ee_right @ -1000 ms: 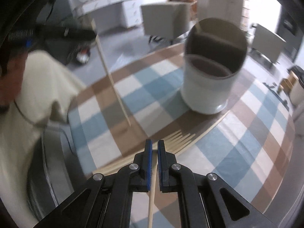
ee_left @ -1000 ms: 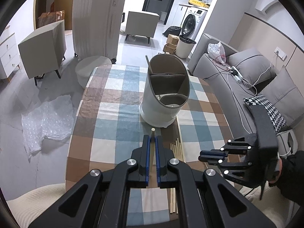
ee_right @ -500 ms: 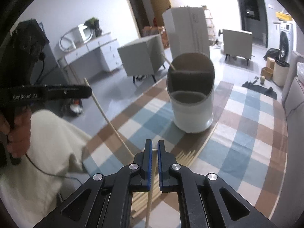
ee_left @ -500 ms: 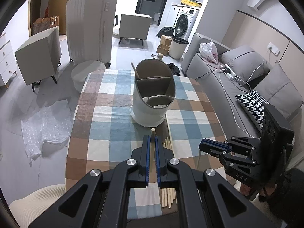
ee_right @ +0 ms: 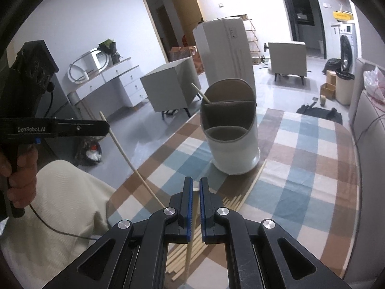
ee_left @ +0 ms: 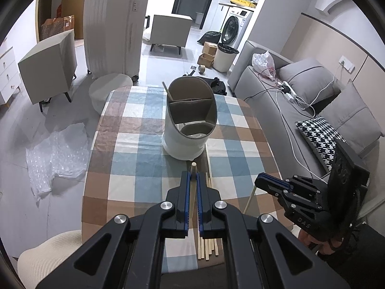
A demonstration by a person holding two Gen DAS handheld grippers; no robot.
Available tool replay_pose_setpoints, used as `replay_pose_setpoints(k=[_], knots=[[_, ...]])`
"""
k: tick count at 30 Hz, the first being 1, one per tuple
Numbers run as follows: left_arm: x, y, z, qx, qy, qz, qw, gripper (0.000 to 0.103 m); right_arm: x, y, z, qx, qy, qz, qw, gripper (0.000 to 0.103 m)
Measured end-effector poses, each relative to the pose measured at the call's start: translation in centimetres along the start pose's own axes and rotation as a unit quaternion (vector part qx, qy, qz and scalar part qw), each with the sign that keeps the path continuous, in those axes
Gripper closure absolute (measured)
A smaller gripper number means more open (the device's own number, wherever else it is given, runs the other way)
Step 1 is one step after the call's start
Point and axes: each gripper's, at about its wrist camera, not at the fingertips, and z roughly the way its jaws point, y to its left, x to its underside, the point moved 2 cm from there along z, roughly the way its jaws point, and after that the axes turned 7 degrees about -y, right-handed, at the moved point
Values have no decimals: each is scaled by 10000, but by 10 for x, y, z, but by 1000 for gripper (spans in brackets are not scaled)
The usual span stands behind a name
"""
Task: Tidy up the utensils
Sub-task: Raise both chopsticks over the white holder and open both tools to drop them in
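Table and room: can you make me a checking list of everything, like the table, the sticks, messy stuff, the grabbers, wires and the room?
Surface: checked tablecloth covers the table.
Job's things: white holder, upright, divided, one chopstick inside; loose chopsticks lying at the near edge.
Clutter: nothing seen on the table besides these.
Grippers: left gripper shut on a chopstick; right gripper shut on a chopstick.
Cables: white cables on the sofa; a black cord under the left gripper's handle.
Surroundings: suitcase, bubble wrap, washing machine.
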Motion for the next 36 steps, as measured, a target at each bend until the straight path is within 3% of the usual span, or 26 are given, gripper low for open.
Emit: replay_pose_setpoints(k=[10,19,28,36], knots=[[-31,-16,-12,93,-80,211,9997,102,-36,-11,-28,119,-659,238,9975,99],[-95,-24,-30,350,-431,324,9979,102,-140,-2,-47,171,-1510,-148,9883,99],[-160,-7,-20,491,-686,382,9957,102,-221,1,-14,223,-1945,-467,9795,99],[-180,8,12,559,-782,487,9942,102,-245,-5,32,497,-2007,-803,9751,99]])
